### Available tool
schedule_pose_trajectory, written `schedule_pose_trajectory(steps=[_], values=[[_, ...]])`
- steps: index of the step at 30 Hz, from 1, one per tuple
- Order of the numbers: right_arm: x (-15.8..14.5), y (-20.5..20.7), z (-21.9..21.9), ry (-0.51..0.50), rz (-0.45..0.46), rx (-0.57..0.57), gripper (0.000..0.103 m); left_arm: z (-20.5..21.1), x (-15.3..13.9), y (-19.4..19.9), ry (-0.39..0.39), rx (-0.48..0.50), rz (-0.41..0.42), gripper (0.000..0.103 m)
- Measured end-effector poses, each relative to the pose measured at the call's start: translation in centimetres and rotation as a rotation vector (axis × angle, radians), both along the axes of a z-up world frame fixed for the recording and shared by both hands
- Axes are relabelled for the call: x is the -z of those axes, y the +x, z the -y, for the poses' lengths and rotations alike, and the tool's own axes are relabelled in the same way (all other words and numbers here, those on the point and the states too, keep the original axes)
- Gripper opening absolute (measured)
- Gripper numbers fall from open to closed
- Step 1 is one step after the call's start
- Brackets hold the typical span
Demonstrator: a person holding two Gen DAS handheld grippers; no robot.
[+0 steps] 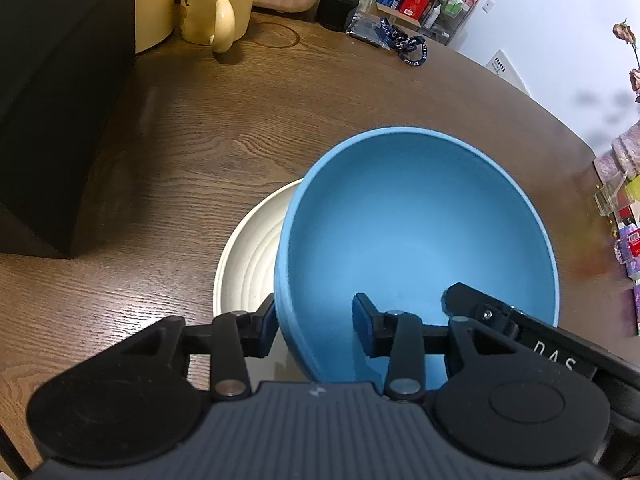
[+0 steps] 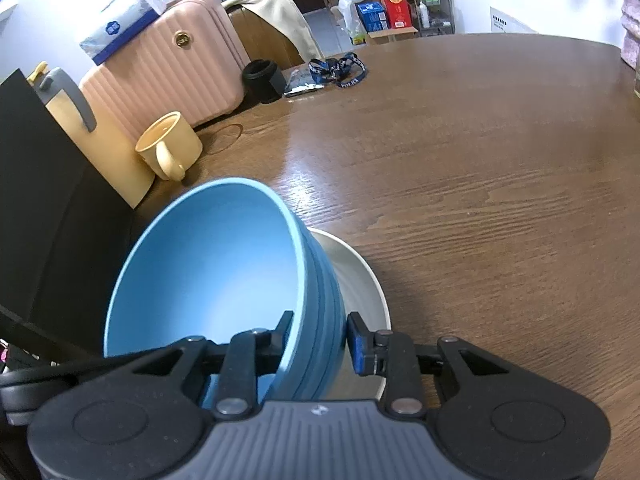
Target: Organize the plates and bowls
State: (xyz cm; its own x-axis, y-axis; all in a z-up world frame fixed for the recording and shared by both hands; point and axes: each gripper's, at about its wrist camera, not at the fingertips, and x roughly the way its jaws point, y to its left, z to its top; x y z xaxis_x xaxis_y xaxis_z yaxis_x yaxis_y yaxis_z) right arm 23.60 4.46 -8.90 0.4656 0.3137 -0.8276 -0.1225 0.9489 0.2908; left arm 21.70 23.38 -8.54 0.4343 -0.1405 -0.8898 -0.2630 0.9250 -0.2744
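A blue bowl (image 1: 416, 240) sits tilted over a white plate (image 1: 248, 256) on the brown wooden table. My left gripper (image 1: 316, 324) straddles the bowl's near left wall, one finger outside and one inside, with a gap at the inner pad. My right gripper (image 2: 320, 340) straddles the bowl's (image 2: 208, 276) right wall over the white plate (image 2: 360, 280); its outer pad stands slightly off the wall. The right gripper's body (image 1: 520, 328) shows inside the bowl in the left wrist view.
A yellow mug (image 1: 218, 10) stands at the back left beside a black box (image 1: 60, 112). A black cup (image 2: 262, 80), a blue lanyard (image 2: 340, 68) and a pink suitcase (image 2: 168, 64) are at the far edge. Bare wooden table (image 2: 500, 168) lies to the right.
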Motion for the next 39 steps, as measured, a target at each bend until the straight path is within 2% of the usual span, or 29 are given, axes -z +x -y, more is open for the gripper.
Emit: schedule_pose_trajectory(steps=[6,9,11,13,15,17,19,25,32,39], values=[[-0.7,-0.7,-0.1,-0.016,0.029,-0.002,0.033,-0.4,-0.7,-0.5,0.010,-0.009,0.028,0.055],[-1.3,-1.1,0.2,-0.010,0.048,0.011,0.052,-0.6,-1.4,-1.0,0.023,-0.017,0.055,0.067],[-1.9,-1.5,0.6,-0.006,0.075,0.017,0.074,-0.7,-2.1,-1.4,0.037,-0.028,0.086,0.080],[-2.6,-2.0,1.0,-0.001,0.104,0.019,0.085,-0.7,-2.8,-2.1,0.059,-0.045,0.119,0.086],[-3.2,-2.5,1.5,0.007,0.133,0.022,0.089,-0.8,-3.5,-2.9,0.076,-0.060,0.147,0.091],[-3.8,-3.1,1.9,0.003,0.166,0.017,0.103,-0.7,-4.1,-3.9,0.095,-0.079,0.175,0.099],[-4.4,-3.8,2.4,0.003,0.203,0.005,0.103,-0.6,-4.9,-5.0,0.108,-0.105,0.216,0.103],[-6.2,-6.8,4.4,-0.016,0.306,-0.032,0.103,1.5,-7.1,-9.0,0.175,-0.148,0.335,0.103],[-7.2,-11.9,9.3,-0.033,0.371,-0.031,0.103,6.0,-7.9,-13.8,0.193,-0.156,0.386,0.103],[-6.9,-17.4,14.4,-0.065,0.390,-0.009,0.103,11.1,-7.8,-18.8,0.196,-0.111,0.417,0.103]])
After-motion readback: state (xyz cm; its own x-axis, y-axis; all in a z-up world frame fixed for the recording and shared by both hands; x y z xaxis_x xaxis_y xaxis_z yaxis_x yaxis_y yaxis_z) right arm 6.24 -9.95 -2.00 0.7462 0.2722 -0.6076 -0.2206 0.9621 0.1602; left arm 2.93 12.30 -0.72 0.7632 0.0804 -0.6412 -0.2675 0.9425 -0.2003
